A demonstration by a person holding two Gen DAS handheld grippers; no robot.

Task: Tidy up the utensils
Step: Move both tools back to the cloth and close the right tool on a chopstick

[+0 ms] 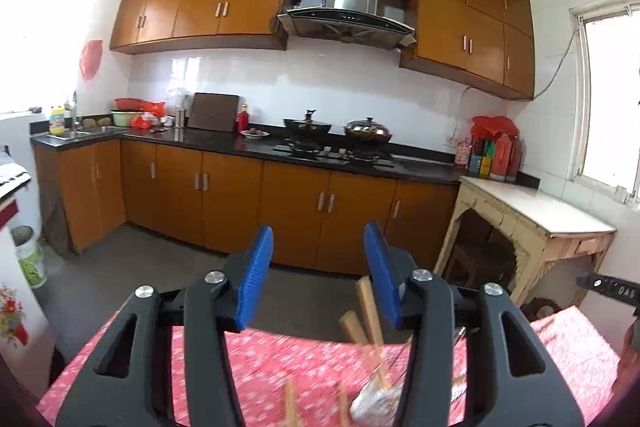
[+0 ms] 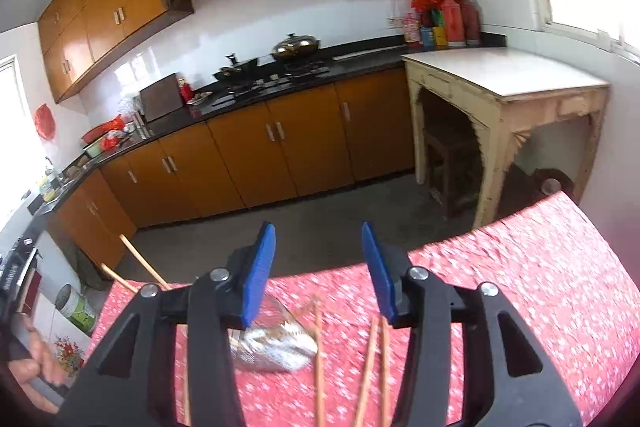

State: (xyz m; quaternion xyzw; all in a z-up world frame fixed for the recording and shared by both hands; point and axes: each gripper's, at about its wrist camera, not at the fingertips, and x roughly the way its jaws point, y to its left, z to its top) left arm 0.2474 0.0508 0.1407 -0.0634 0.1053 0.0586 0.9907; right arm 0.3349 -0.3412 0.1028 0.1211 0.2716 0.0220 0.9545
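Your left tool (image 1: 318, 267) is released, its blue pads (image 1: 256, 271) standing well apart with nothing between them, and it is raised above the surface (image 1: 280, 367), which wears a red flowered cloth. Your right tool (image 2: 319, 269) is released too, its pads (image 2: 258, 271) spread wide and holding nothing. The task's things lie low in both views, blurred. A glass cup (image 2: 276, 343) with a shiny patterned side sits on the cloth just below and between the right tool's pads; in the left view the same cup (image 1: 374, 401) shows near the bottom edge, under the left tool's right-hand arm. Two wooden handles (image 1: 366, 311) stick up out of the cup, tilted, and in the left view they rise just beside the right-hand pad without touching it that you can tell. In the right view those handles (image 2: 140, 263) reach out past the far edge of the surface, to the left of the tool. Loose chopsticks (image 2: 374, 367) lie on the cloth beside the cup, on its right in the right view, several of them roughly parallel and running toward the camera; how many there are is hard to count through the blur. One more chopstick (image 2: 319, 355) lies close against the cup's right side. Your left hand (image 2: 32, 375) shows at the lower left of the right view, wrapped around its handle. Beyond the surface stand the kitchen cabinets (image 1: 224, 195), a stove (image 1: 332, 151) with two lidded pans, and a white-topped side table (image 2: 500, 75).
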